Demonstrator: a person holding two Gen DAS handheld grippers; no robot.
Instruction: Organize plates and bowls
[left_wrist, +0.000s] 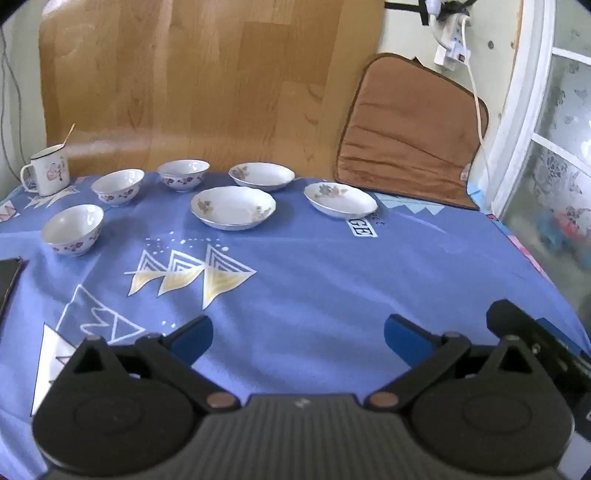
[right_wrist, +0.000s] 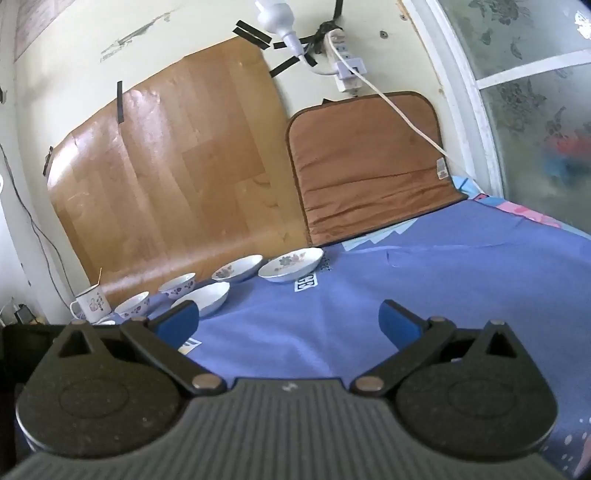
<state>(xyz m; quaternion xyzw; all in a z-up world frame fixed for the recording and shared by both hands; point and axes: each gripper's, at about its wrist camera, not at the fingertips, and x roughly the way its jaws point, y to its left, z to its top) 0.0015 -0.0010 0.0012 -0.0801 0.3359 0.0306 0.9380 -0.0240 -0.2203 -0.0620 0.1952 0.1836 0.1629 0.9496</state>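
Each camera sits just behind its own gripper, looking forward and downward across the bench (left_wrist: 332, 258) toward the wall. The left view tilts steeper and nearer the dishes (left_wrist: 233, 207); the right views them from farther right. Both share dishes, mug (right_wrist: 90, 304) and cushion (left_wrist: 410, 129).

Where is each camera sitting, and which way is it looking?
Left wrist: sits on the left tool, looking down across the table at bowls and plates; its open fingers show.
Right wrist: sits on the right tool, looking flatter toward the wall; its open fingers show.
Shared: plates, bowls, mug, brown mat.
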